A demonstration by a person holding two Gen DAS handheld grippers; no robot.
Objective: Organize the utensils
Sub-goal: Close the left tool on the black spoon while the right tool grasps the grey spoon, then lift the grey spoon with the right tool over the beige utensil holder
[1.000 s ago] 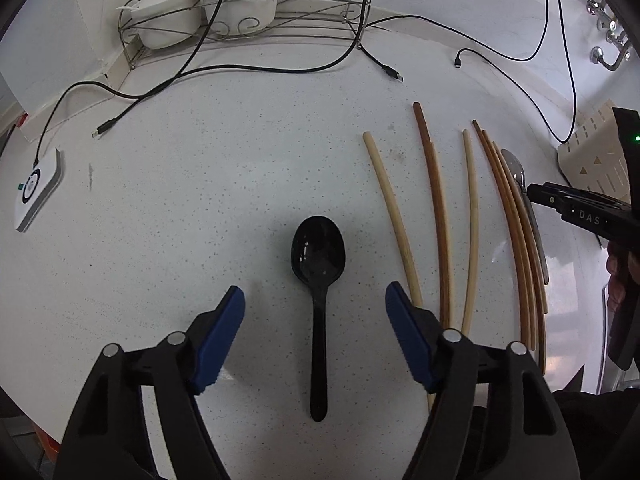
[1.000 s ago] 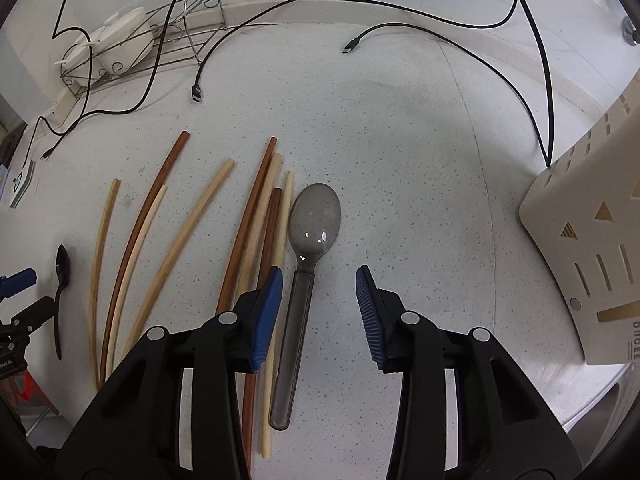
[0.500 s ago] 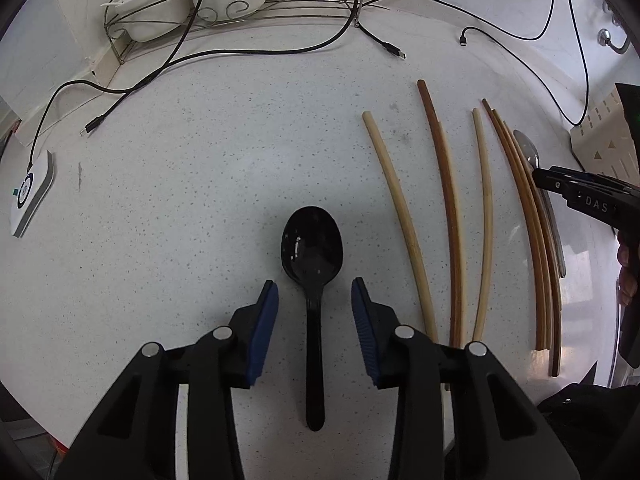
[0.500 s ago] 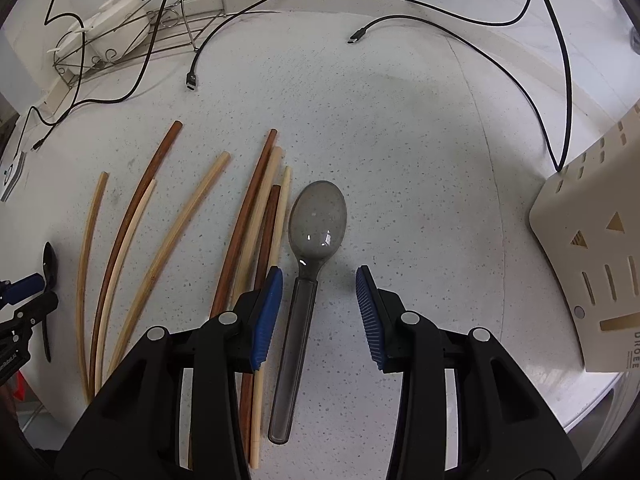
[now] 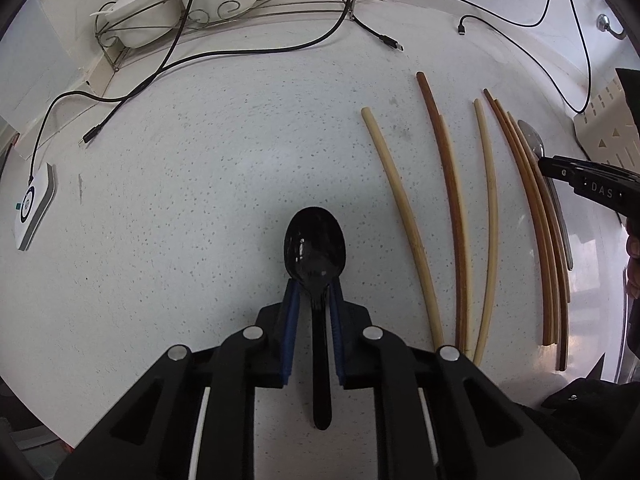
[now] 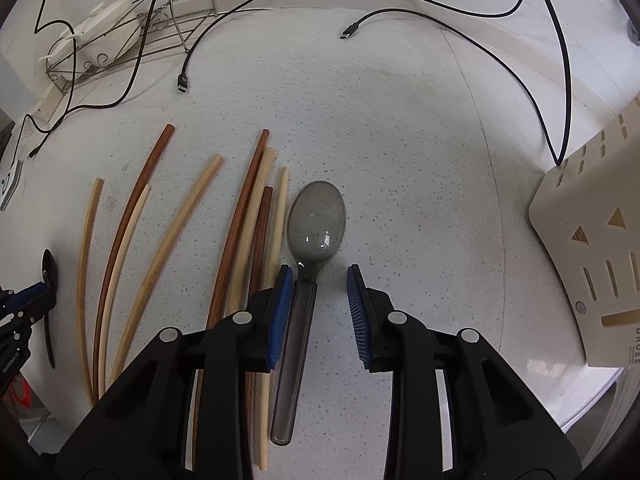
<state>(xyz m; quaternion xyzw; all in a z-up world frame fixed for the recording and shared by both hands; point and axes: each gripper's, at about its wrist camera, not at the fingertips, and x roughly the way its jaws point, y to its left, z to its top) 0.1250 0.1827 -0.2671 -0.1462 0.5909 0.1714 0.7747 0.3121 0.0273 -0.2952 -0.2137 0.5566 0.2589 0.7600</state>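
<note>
A black spoon (image 5: 315, 246) lies on the white speckled counter, bowl pointing away. My left gripper (image 5: 313, 292) is shut on its neck, blue pads on either side of the handle. A grey translucent spoon (image 6: 316, 226) lies on the counter, and my right gripper (image 6: 318, 280) is open around its handle, the left pad close to it. Several light and dark wooden chopsticks (image 6: 248, 232) lie side by side between the two spoons; they also show in the left wrist view (image 5: 452, 208). The black spoon shows at the far left of the right wrist view (image 6: 48, 268).
A cream perforated utensil holder (image 6: 592, 240) stands at the right edge of the counter. A wire rack with white bowls (image 5: 180, 4) stands at the back left. Black cables (image 6: 400, 12) trail across the back of the counter. A small white device (image 5: 34, 208) lies at the left.
My left gripper has closed from wide open onto the black spoon's neck. My right gripper has moved a little forward along the grey spoon and stays open.
</note>
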